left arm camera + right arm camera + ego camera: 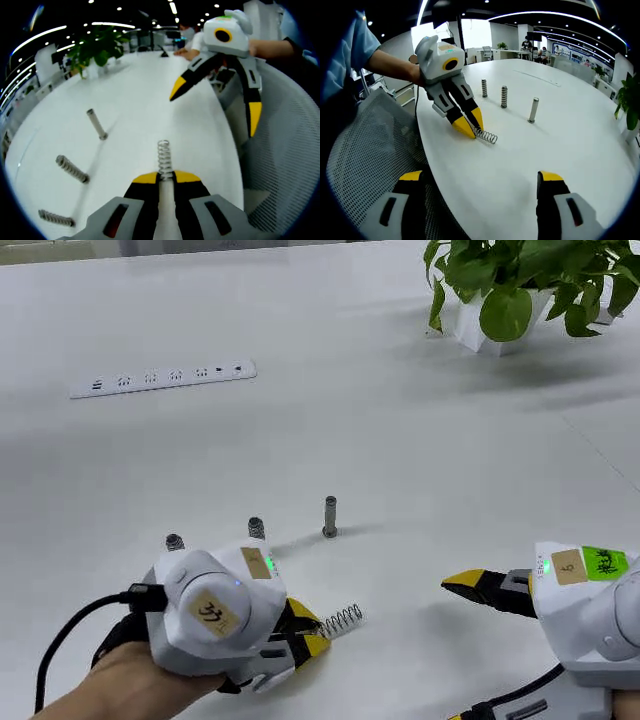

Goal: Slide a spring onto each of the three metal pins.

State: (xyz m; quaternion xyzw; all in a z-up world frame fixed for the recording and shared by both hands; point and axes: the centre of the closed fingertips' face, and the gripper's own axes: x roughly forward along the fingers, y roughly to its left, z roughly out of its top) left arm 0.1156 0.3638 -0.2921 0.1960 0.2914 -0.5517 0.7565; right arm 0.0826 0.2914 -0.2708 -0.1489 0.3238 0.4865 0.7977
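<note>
Bare surface point(400, 570) between the spring point(342, 620) in my left tongs point(318, 630) and the bare pin point(330, 517), wide open! Nearer sprung pin point(256, 529) stands just left of it, outer sprung pin point(175, 542) further left; power strip point(163, 378) and plant point(510, 285) well back.

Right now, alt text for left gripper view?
The left gripper pinches one end of a spring over the white table. Left stand a bare pin and two spring-covered pins; the open right gripper hangs upper right.
</note>
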